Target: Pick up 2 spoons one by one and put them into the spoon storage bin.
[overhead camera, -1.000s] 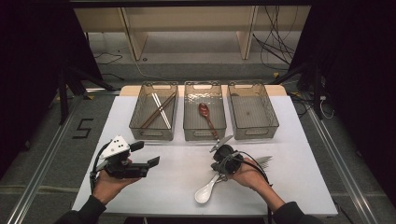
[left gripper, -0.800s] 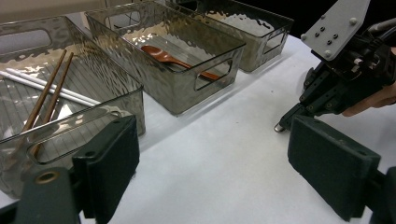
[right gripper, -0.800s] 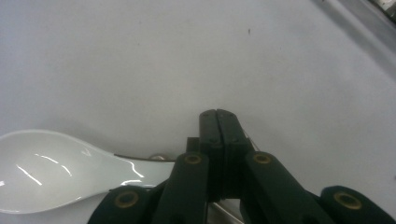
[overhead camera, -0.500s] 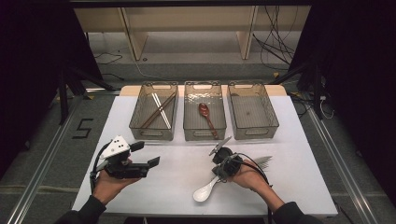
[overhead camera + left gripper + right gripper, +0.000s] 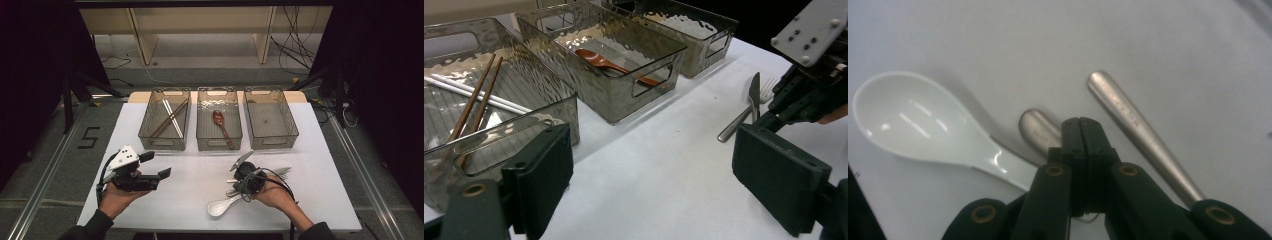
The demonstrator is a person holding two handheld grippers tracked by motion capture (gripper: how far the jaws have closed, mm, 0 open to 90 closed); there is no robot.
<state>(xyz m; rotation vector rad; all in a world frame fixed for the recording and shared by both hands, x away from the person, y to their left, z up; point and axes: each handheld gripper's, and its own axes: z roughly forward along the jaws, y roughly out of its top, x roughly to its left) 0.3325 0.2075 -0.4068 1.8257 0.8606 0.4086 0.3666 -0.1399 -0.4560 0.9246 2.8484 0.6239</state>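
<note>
A white ceramic spoon (image 5: 220, 206) (image 5: 913, 120) lies near the table's front edge. Two metal handles (image 5: 1035, 130) (image 5: 1133, 125) lie beside it, and they run back to a knife (image 5: 754, 92) and a fork (image 5: 766, 87). My right gripper (image 5: 240, 189) (image 5: 1080, 125) points down at these, its jaws pressed together with nothing between them, the tips just over the shorter metal handle. My left gripper (image 5: 157, 165) (image 5: 661, 185) is held level above the table's left side, open and empty, aimed toward the right hand.
Three clear bins stand in a row at the back. The left bin (image 5: 162, 144) holds chopsticks (image 5: 170, 119). A brown spoon (image 5: 220, 122) (image 5: 604, 62) lies in the middle bin (image 5: 220, 145). Nothing lies in the right bin (image 5: 272, 142).
The right gripper has dipped slightly toward the utensils. The left hand has kept still.
</note>
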